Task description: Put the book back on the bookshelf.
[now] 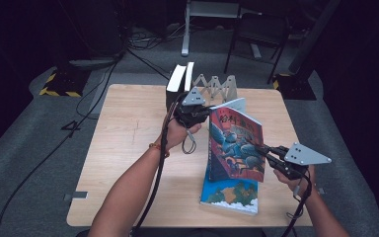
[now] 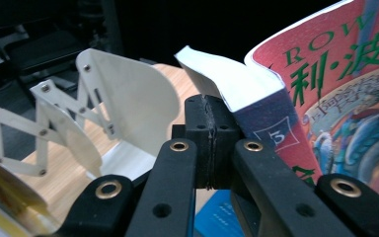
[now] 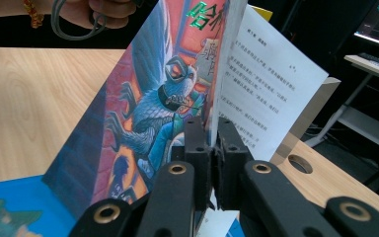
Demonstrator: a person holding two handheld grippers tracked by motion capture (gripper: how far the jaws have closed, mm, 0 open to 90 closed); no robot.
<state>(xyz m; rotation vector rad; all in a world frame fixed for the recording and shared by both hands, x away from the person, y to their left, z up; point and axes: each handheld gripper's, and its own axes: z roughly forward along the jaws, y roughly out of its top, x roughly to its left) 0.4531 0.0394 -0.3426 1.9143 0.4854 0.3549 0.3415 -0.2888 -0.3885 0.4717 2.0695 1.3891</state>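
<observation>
A red-covered book (image 1: 237,143) stands tilted on end above the table, held between my two grippers. My left gripper (image 1: 208,112) is at its upper spine corner. In the left gripper view, that gripper (image 2: 208,143) has its pads pressed together where the book (image 2: 335,98) meets them, seemingly pinching a thin edge. My right gripper (image 1: 265,150) is shut on the front cover's free edge. The right gripper view shows the cover (image 3: 148,113) running between the pads of the right gripper (image 3: 213,148), with a printed page (image 3: 266,89) fanned open beside it.
A blue book (image 1: 229,193) lies flat on the wooden table (image 1: 128,148) under the red one. A white folding book rack (image 1: 216,86) stands at the far edge, with upright books (image 1: 180,81) at its left end. A chair (image 1: 256,29) and cables sit on the floor beyond.
</observation>
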